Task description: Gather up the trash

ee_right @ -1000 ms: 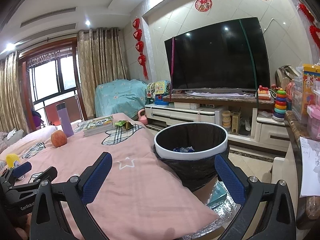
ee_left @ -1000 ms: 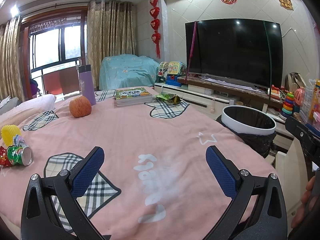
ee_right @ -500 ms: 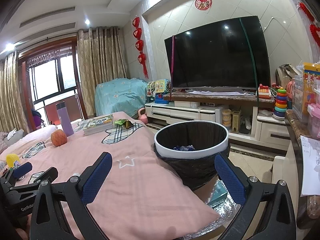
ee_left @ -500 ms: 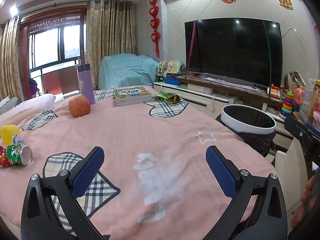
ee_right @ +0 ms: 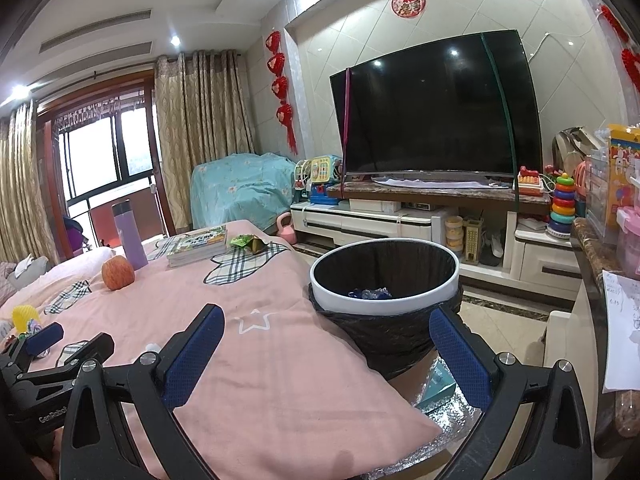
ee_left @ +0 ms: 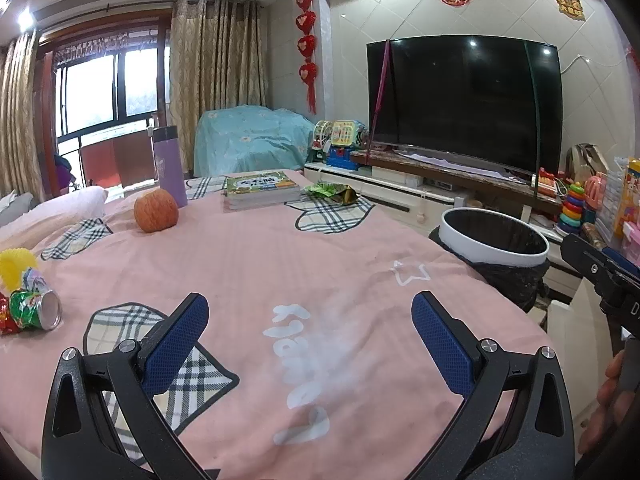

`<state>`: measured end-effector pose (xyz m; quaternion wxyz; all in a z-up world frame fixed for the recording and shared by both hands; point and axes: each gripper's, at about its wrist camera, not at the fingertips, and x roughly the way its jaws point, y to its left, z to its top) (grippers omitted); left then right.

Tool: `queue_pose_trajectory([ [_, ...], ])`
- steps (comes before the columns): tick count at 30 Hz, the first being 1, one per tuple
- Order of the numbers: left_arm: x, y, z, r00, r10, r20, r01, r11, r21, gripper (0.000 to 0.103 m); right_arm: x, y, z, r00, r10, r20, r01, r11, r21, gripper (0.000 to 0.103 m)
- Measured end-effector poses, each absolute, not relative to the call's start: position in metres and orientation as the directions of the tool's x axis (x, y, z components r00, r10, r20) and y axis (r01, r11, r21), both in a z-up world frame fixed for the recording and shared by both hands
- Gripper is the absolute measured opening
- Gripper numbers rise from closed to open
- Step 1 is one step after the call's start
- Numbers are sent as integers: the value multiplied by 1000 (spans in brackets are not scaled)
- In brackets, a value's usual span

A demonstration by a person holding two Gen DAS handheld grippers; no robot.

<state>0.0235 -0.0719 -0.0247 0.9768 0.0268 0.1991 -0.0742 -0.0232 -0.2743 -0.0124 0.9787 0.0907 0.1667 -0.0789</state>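
Both of your grippers stand wide apart and hold nothing: your left gripper [ee_left: 310, 322] hangs over the pink quilt [ee_left: 256, 264], your right gripper [ee_right: 326, 334] over the quilt's edge and the bin [ee_right: 384, 276]. Each finger carries a flat blue pad [ee_left: 176, 344] with a fine dimpled grain, bolted to a black frame. Under your left gripper the quilt is soft and faintly ribbed, with plaid patches, white lettering and a white star outline. At your near left a crushed green can [ee_left: 34, 312] lies on its side, its silver end facing you, touching a red wrapper [ee_left: 6, 318] and just in front of a spiky yellow ball [ee_left: 16, 266]. Farther back, a round orange apple [ee_left: 156, 210] sits just beside an upright purple bottle [ee_left: 170, 170], then a stack of books [ee_left: 260, 190], and beside it a crumpled green wrapper [ee_left: 332, 192] on a plaid patch. The round bin, white-rimmed with a black liner, stands against the quilt's right edge. Only your right view looks down into it, showing blue crumpled trash [ee_right: 368, 293] at the bottom; your left view sees just its rim and dark inside. Only your left view shows the can clearly. Beyond stand a glossy black TV [ee_right: 436, 108] on a stone-topped stand and beige curtains [ee_left: 216, 80].
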Motion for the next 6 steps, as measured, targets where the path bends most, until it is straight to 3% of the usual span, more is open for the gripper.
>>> queue_pose_trajectory([
  [6,25,-68,-25,904,-146,-402,164,986,11,103,-19,-274,-14,928,-121,-352,183,972,148,103],
])
